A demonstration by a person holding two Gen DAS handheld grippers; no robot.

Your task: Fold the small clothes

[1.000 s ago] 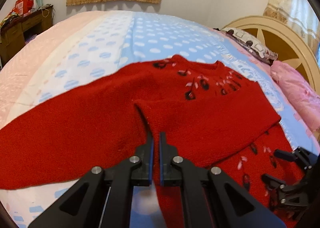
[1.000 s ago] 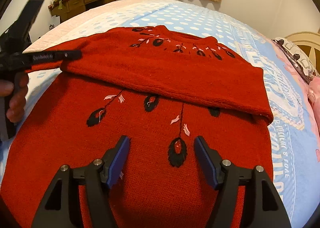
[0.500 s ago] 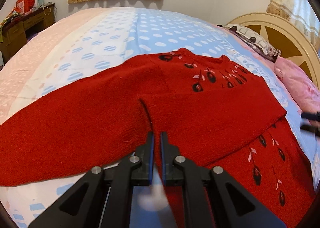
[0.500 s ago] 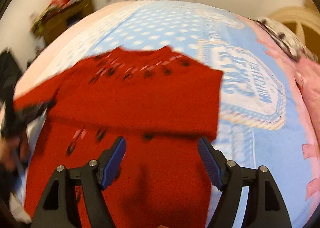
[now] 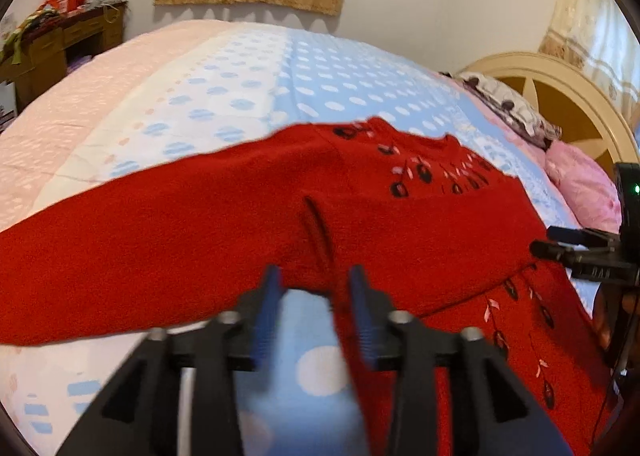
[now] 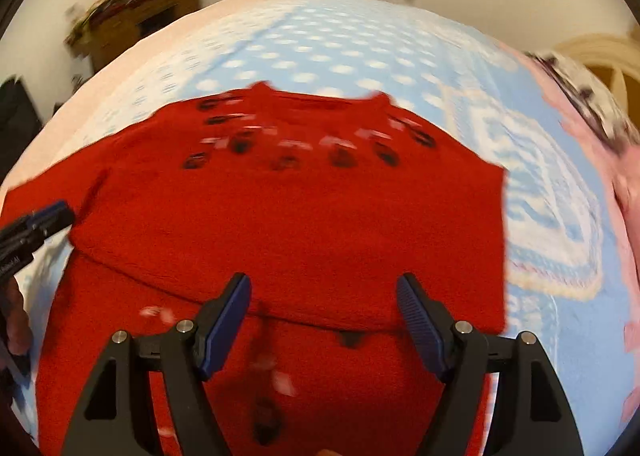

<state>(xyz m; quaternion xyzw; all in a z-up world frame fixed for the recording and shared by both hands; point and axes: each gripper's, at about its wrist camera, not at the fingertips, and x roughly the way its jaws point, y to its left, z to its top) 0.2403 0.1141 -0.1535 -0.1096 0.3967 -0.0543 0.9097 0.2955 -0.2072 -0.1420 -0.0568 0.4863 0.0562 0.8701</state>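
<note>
A red knit sweater [image 5: 400,224] with black and pink leaf embroidery lies on the bed; one sleeve is folded across its chest, the other sleeve [image 5: 120,240] stretches out to the left. My left gripper [image 5: 316,288] is open, its jaws either side of the folded sleeve's cuff edge, which lies loose between them. In the right wrist view the sweater [image 6: 300,224] fills the middle, and my right gripper [image 6: 324,296] is open and empty above its lower body. The left gripper [image 6: 36,224] shows at the left edge there, and the right gripper [image 5: 580,252] at the right edge of the left view.
The bed [image 5: 240,88] has a pink and blue dotted cover. A cream headboard [image 5: 560,84] and pink and patterned pillows [image 5: 580,184] are at the right. A cluttered wooden desk [image 5: 60,40] stands at the far left by the wall.
My left gripper has opened and let go of the folded sleeve's cuff. My right gripper has swung to face the sweater's middle and stays open.
</note>
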